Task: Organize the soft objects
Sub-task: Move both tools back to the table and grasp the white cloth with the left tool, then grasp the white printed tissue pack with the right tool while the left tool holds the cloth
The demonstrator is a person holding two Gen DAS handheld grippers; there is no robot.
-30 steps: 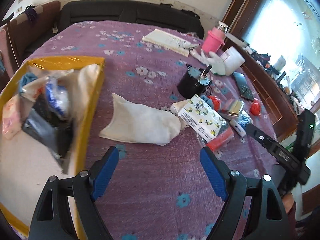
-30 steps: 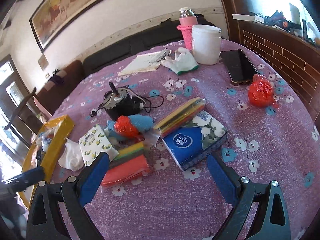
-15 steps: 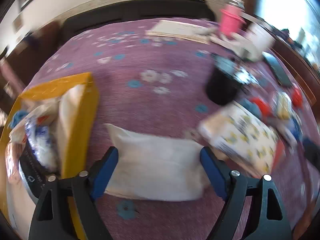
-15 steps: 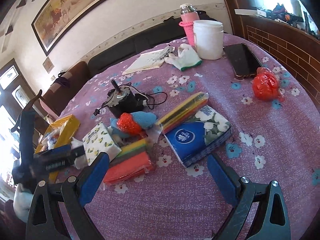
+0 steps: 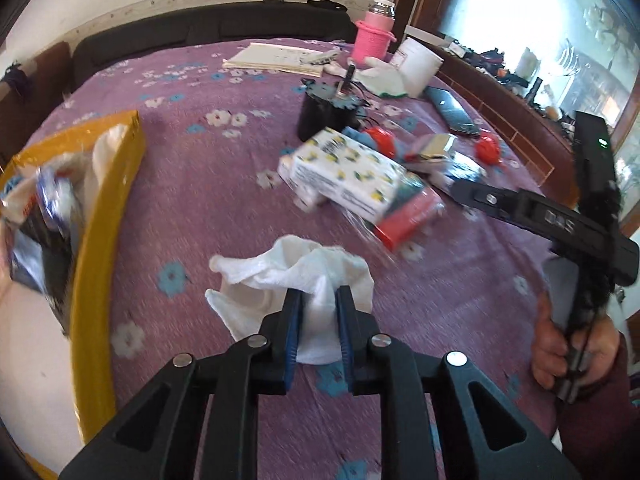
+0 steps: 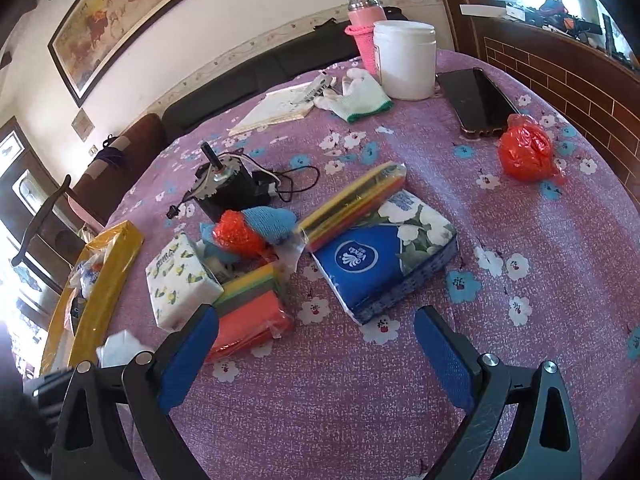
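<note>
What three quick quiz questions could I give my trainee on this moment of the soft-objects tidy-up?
1. True or false: the left claw pinches the white cloth.
2. Which claw is open over the purple tablecloth: A left, B right?
3. Fill in: the yellow tray lies to the cloth's ____ in the left wrist view.

Key: 1 true; 2 B; 3 left.

- A pink bottle stood at the far edge, just beside a white tub.
- A black phone lay flat near the tub.
- A black motor with trailing wires sat mid-table.
- An open notebook lay on the purple flowered tablecloth.
- A framed painting hung on the wall.
</note>
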